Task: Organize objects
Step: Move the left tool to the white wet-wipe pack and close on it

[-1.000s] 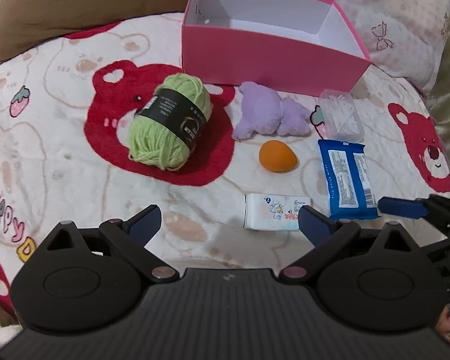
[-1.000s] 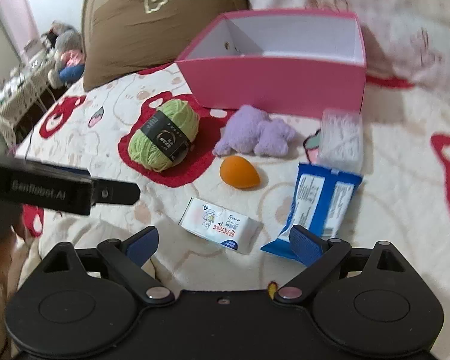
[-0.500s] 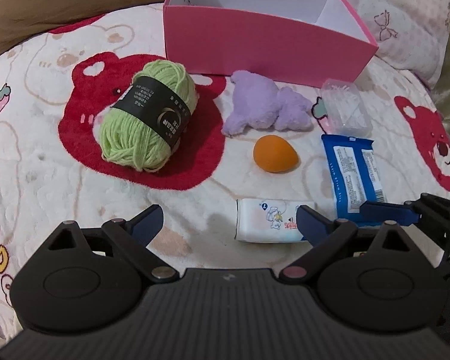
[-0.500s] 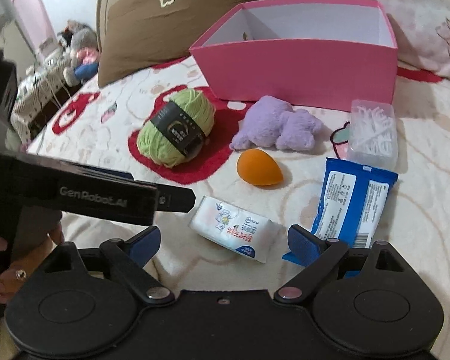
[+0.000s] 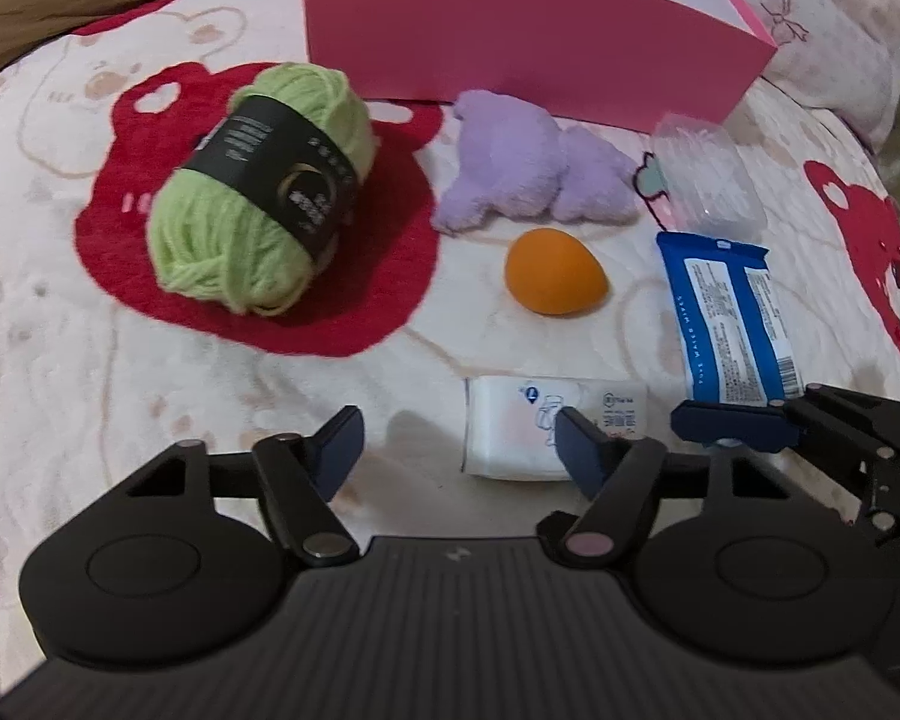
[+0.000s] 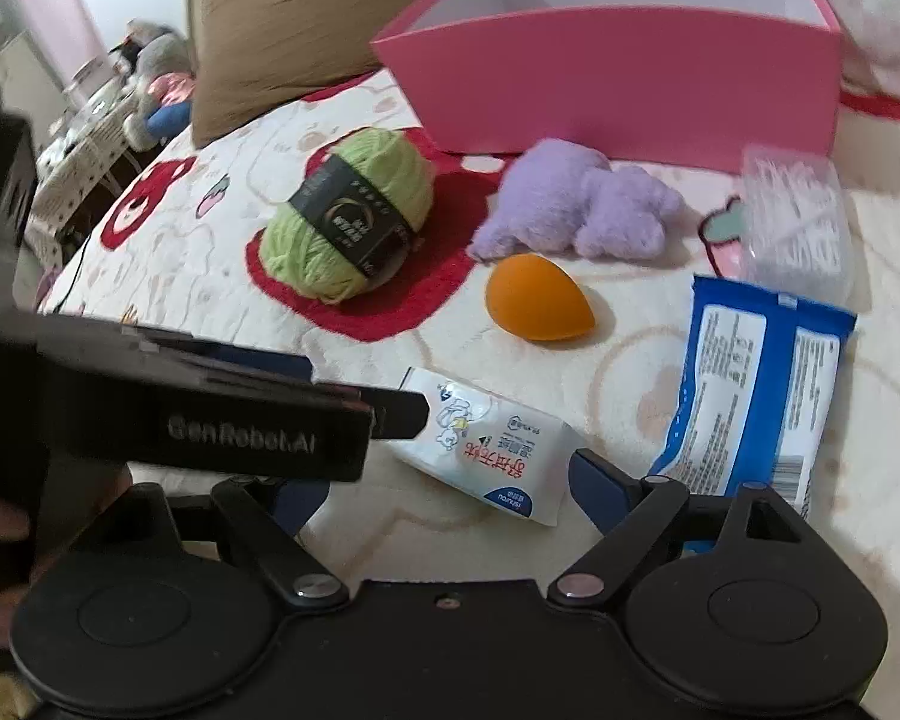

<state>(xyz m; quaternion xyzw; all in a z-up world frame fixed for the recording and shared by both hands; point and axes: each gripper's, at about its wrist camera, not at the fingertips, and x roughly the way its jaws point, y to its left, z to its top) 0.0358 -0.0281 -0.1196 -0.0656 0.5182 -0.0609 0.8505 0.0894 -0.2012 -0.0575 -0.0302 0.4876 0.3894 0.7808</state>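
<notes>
1. Left wrist view: the left claw (image 5: 459,438) hangs low over the bed (image 5: 60,360), its jaws apart but just narrowed, nothing between them; the tissue pack (image 5: 510,429) lies partly behind the right-hand finger. Yarn (image 5: 258,204), plush (image 5: 528,171), sponge (image 5: 552,270) and wipes (image 5: 726,312) lie loose before the pink box (image 5: 510,42).
2. Right wrist view: the right claw (image 6: 435,480) stands wide apart, empty, with the tissue pack (image 6: 486,438) just ahead. Judged step: reaching for a first pick. Next, straddle the pack, clamp, lift toward the box (image 6: 618,84).
</notes>
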